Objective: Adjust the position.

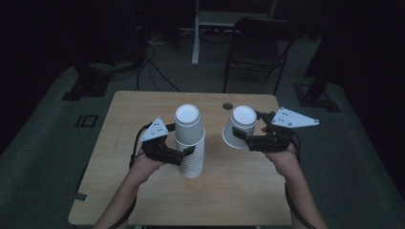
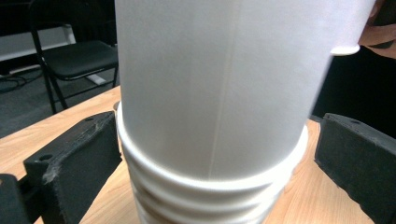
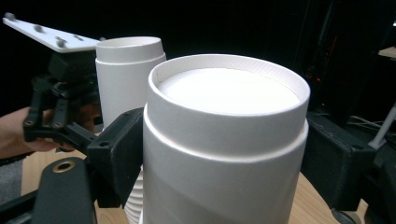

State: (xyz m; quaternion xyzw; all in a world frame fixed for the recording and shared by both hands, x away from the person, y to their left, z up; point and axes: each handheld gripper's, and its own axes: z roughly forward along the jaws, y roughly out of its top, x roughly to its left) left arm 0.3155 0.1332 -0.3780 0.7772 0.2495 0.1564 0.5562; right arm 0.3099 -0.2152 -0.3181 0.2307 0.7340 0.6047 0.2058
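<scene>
Open wood all round, two white obstacles in the middle

The tall stack of white paper cups [image 1: 190,143] blocks the centre of the light wooden table [image 1: 119,191], with the left gripper [image 1: 184,153] around it. The single upturned white paper cup [image 1: 239,128] in the right gripper [image 1: 247,138] stands near, a narrow gap between.

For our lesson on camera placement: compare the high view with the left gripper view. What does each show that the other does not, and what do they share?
High view alone: the whole wooden table, the right tool holding a single upside-down paper cup off the table, and both forearms.

Left gripper view alone: the vertical seam on the stack's top cup and its rolled rims up close, between the left tool's black jaws.

Both: the stack of upside-down paper cups, the left tool and a folding chair.
</scene>
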